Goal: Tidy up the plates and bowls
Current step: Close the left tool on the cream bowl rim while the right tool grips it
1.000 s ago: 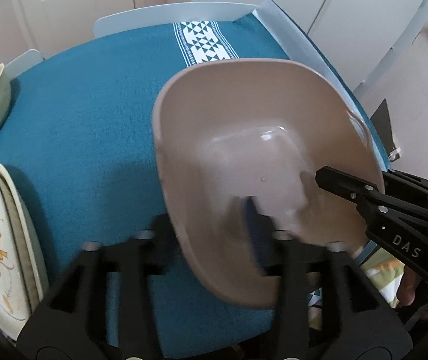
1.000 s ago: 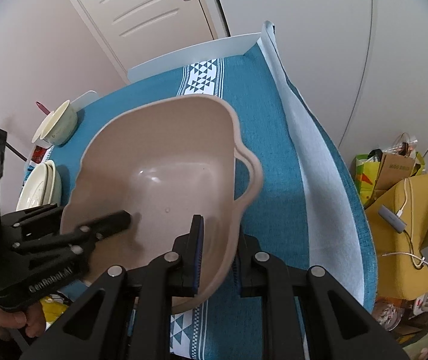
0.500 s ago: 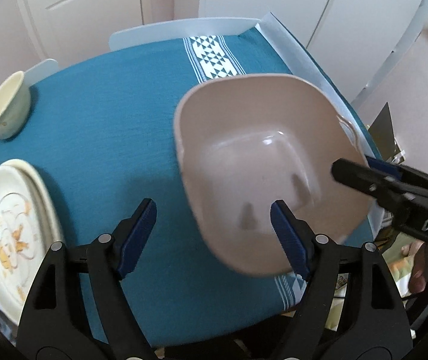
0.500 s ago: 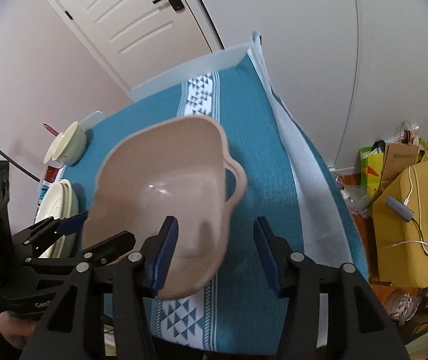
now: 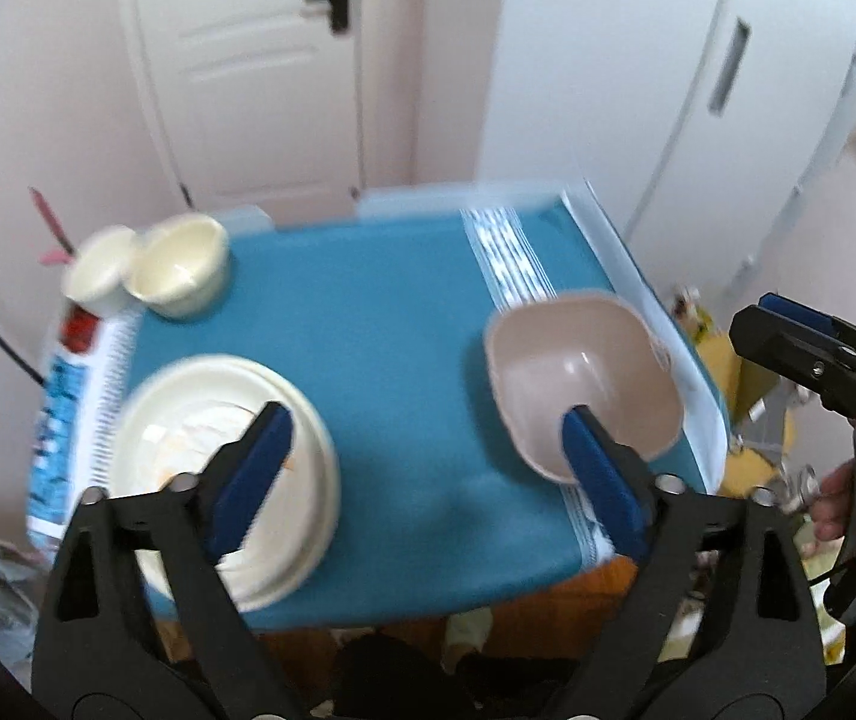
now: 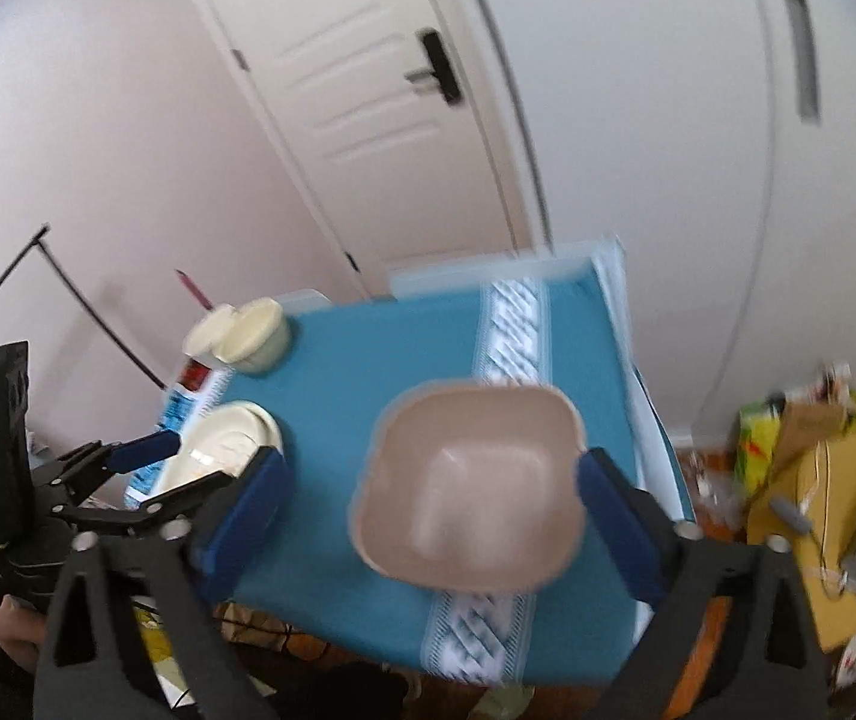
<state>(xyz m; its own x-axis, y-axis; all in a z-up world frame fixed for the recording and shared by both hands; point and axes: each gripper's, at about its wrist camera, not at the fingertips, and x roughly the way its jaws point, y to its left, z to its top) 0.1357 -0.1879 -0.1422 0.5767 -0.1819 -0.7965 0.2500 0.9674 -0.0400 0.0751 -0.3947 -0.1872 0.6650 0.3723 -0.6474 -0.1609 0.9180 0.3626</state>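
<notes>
A large beige square bowl [image 5: 584, 378] rests on the teal tablecloth [image 5: 380, 348] near the table's right front corner; it also shows in the right wrist view [image 6: 470, 480]. A stack of cream plates [image 5: 224, 468] lies at the front left, seen also in the right wrist view [image 6: 224, 444]. A cream bowl [image 5: 179, 267] and a cup stand at the far left. My left gripper [image 5: 428, 474] is open and empty, above and in front of the table. My right gripper [image 6: 428, 516] is open and empty, above the beige bowl.
A printed box [image 5: 74, 396] lies along the table's left edge. A white door [image 5: 260, 60] and wardrobe stand behind the table. Yellow bags and clutter [image 6: 812, 480] sit on the floor to the right.
Both grippers let go of the beige bowl, opened wide and pulled back and up from the table. The bowl now rests on the cloth.
</notes>
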